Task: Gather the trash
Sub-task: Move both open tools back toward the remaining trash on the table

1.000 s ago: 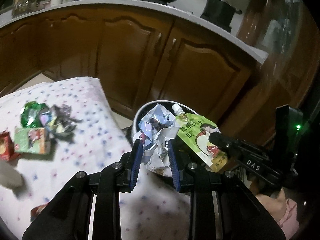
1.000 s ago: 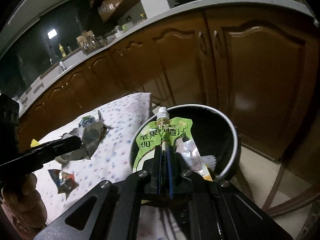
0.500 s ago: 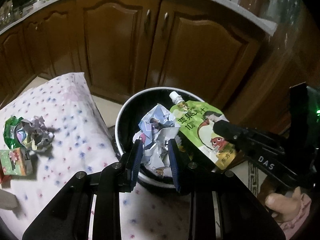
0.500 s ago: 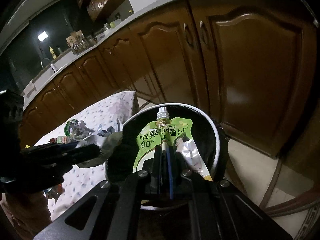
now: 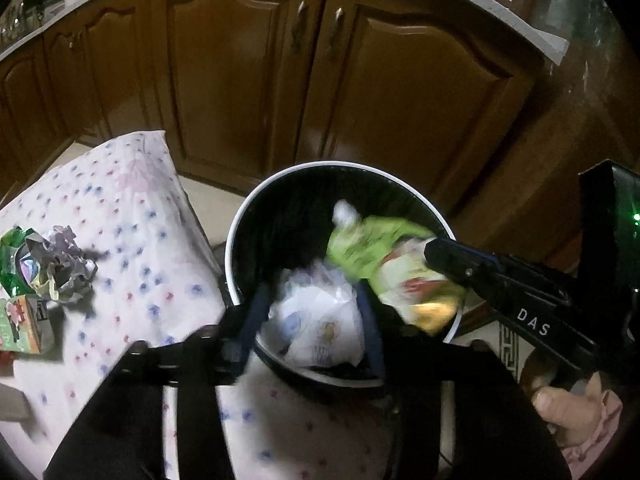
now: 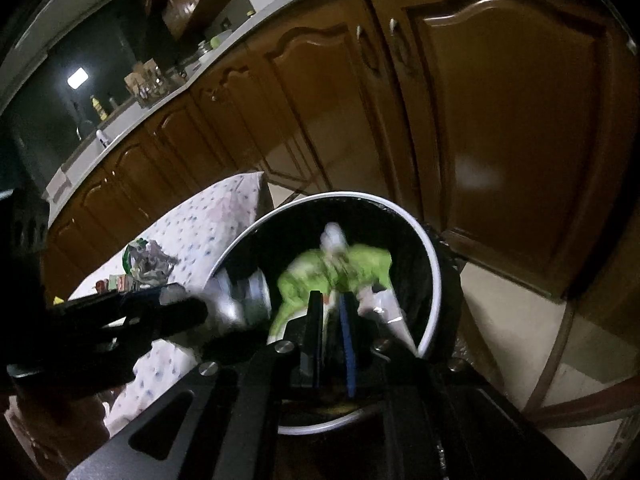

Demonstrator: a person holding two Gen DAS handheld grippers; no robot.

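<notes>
Claws (image 5: 314, 320) (image 6: 331, 332) apparently releasing over bin (image 5: 244, 216).

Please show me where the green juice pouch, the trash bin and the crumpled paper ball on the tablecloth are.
green juice pouch (image 5: 362, 246), left wrist view, upper green panel.
trash bin (image 6: 434, 276), right wrist view, white rim.
crumpled paper ball (image 5: 66, 272), left wrist view, its centre.

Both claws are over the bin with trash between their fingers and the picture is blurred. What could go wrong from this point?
1. The green juice pouch lies across the bin rim on the right side; it could catch there or slide outside.
2. The left claw and right claw crowd one opening, so a bump is possible.
3. The crumpled white paper sits near the bin's near edge, close to the dotted cloth, and may fall short.
</notes>
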